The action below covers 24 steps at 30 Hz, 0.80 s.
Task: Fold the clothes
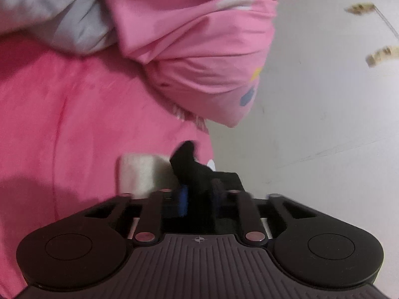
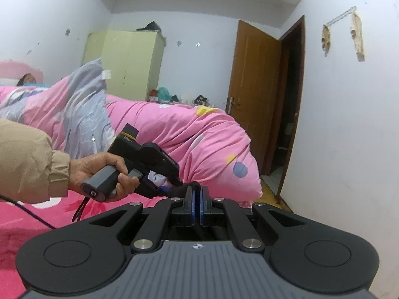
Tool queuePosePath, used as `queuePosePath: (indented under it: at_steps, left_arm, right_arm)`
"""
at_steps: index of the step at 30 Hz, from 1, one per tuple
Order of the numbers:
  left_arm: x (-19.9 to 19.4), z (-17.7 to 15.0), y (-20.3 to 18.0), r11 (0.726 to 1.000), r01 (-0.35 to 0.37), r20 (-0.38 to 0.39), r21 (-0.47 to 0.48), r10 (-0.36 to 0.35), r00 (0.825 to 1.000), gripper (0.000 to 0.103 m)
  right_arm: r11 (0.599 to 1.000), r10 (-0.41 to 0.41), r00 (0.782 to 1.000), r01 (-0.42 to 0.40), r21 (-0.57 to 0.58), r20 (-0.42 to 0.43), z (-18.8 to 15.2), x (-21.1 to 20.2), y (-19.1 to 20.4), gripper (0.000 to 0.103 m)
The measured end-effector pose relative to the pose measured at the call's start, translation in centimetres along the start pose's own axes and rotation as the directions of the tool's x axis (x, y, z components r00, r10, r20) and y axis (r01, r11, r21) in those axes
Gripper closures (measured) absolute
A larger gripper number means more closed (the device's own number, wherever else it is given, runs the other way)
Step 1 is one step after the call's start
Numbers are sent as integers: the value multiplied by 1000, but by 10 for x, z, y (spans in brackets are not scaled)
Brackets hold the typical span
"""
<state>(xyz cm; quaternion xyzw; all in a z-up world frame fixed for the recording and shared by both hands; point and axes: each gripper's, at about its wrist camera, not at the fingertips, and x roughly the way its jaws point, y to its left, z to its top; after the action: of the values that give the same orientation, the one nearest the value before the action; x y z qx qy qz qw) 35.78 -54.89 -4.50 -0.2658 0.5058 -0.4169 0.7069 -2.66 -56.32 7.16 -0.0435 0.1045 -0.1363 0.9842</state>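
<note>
Folding is barely beginning: the left gripper (image 1: 197, 194) jaws are pinching a black garment (image 1: 185, 160) over the bed (image 1: 62, 114) near its edge; right gripper (image 2: 197, 199) jaws are closed, apparently gripping its other end.

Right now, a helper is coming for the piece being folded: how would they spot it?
On the pink bed sheet, below the pink dotted quilt, a small black cloth garment is pinched in the jaws of the left gripper. It alone is black; its neighbour is white.
</note>
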Motion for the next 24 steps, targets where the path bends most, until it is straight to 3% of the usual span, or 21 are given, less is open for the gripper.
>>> queuePosePath:
  at_steps: [4, 13, 24]
  left_arm:
    - [-4, 3, -34, 995, -18, 45, 96, 14, 999, 98]
    - [-41, 0, -121, 973, 64, 106, 224, -89, 990, 98]
    - [-84, -25, -177, 951, 91, 125, 295, -133, 983, 98]
  right_arm:
    - [996, -34, 999, 31, 85, 33, 6, -7, -24, 101]
    - [958, -115, 981, 68, 279, 154, 33, -47, -81, 101]
    - [956, -116, 964, 42, 291, 240, 71, -109, -81, 101]
